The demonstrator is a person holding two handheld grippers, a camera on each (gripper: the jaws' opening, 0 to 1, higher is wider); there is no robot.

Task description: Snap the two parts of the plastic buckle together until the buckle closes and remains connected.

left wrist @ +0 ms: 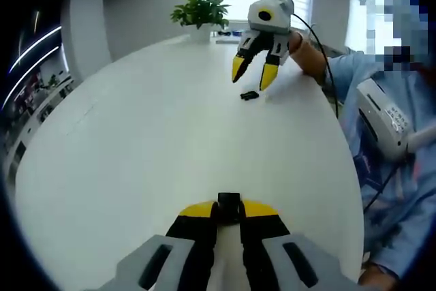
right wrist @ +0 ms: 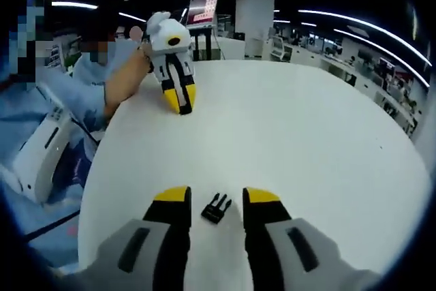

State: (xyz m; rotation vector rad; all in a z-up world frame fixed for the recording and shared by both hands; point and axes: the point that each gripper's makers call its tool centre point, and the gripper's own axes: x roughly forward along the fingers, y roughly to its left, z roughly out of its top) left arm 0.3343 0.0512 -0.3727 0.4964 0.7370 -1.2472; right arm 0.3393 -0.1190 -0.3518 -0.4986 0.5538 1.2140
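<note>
My left gripper [left wrist: 229, 210] is shut on a small black buckle part [left wrist: 229, 200] that pokes out between its yellow tips, low over the white table [left wrist: 136, 155]. The other black buckle part [left wrist: 249, 95], the pronged one, lies on the table farther off. My right gripper [left wrist: 252, 78] hovers open just above and behind it. In the right gripper view the pronged part [right wrist: 215, 209] lies flat between the spread yellow fingertips of my right gripper [right wrist: 216, 195], untouched. Across the table, the left gripper [right wrist: 182, 103] points down with its jaws together.
A potted plant [left wrist: 199, 11] stands at the table's far edge by the window. A person in a blue sleeve [left wrist: 371, 80] sits along the table's side, with a white device [left wrist: 381, 120] at the lap. A screen [right wrist: 204, 6] stands beyond the table.
</note>
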